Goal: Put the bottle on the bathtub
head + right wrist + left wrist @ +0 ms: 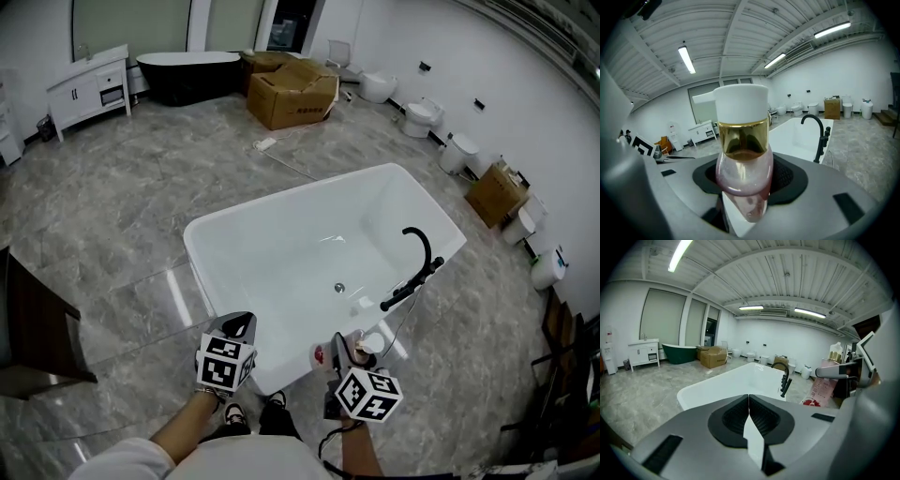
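Note:
A pink pump bottle with a gold collar and a white pump top stands upright between the jaws of my right gripper, which is shut on it. In the head view the bottle shows just left of the right gripper, by the near rim of the white bathtub. My left gripper hangs over the tub's near left corner, its jaws shut with nothing between them. From the left gripper view the bottle appears to the right of the left gripper, with the bathtub ahead.
A black curved faucet stands on the tub's right rim. Cardboard boxes, a dark freestanding tub and a white vanity line the far side. Several toilets run along the right wall. A dark piece of furniture stands at left.

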`<state>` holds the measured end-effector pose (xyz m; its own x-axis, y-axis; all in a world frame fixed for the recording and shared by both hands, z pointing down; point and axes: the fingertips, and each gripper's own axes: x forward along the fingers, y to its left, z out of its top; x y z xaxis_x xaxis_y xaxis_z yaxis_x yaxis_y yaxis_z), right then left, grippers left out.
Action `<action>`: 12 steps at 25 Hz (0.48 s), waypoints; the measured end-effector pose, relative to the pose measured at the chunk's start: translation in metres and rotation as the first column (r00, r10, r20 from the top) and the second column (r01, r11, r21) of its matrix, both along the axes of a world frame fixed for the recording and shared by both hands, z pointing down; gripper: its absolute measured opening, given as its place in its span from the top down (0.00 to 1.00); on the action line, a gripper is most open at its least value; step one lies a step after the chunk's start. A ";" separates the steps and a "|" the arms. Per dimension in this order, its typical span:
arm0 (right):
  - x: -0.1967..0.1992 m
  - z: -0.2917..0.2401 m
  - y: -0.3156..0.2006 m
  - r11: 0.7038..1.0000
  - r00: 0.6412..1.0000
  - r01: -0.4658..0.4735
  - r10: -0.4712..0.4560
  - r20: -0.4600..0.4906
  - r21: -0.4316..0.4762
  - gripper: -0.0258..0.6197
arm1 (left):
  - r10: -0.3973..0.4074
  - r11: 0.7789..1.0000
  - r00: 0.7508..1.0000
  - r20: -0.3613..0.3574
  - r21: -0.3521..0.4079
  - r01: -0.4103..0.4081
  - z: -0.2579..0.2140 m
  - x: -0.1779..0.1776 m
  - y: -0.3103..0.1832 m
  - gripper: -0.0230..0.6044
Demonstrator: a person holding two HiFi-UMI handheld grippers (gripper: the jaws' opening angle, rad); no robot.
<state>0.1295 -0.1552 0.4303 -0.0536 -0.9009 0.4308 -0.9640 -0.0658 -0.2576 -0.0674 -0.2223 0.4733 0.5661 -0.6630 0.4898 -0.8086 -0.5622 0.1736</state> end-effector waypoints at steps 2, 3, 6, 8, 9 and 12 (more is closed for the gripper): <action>-0.004 0.005 -0.003 1.000 1.000 0.010 -0.010 0.003 -0.014 0.60 | -0.005 1.000 1.000 0.000 -0.010 0.005 0.002 -0.002 0.001 0.94; -0.006 0.007 -0.002 1.000 1.000 0.015 -0.015 0.007 -0.020 0.60 | -0.005 1.000 1.000 0.004 -0.013 0.005 0.004 -0.003 0.003 0.94; -0.009 0.013 -0.003 0.999 1.000 0.027 -0.027 0.014 -0.029 0.60 | -0.015 1.000 1.000 0.018 -0.023 0.015 0.010 -0.007 0.002 0.94; -0.010 0.017 -0.004 0.999 0.999 0.032 -0.032 0.017 -0.033 0.60 | -0.022 0.999 1.000 0.021 -0.031 0.022 0.014 -0.007 0.000 0.94; -0.010 0.019 -0.005 0.999 0.999 0.034 -0.033 0.020 -0.036 0.60 | -0.023 0.999 0.999 0.023 -0.036 0.024 0.017 -0.007 0.000 0.94; -0.009 0.026 -0.004 0.999 0.999 0.027 -0.026 0.029 -0.045 0.60 | -0.019 0.998 0.999 0.032 -0.054 0.021 0.026 -0.004 0.001 0.94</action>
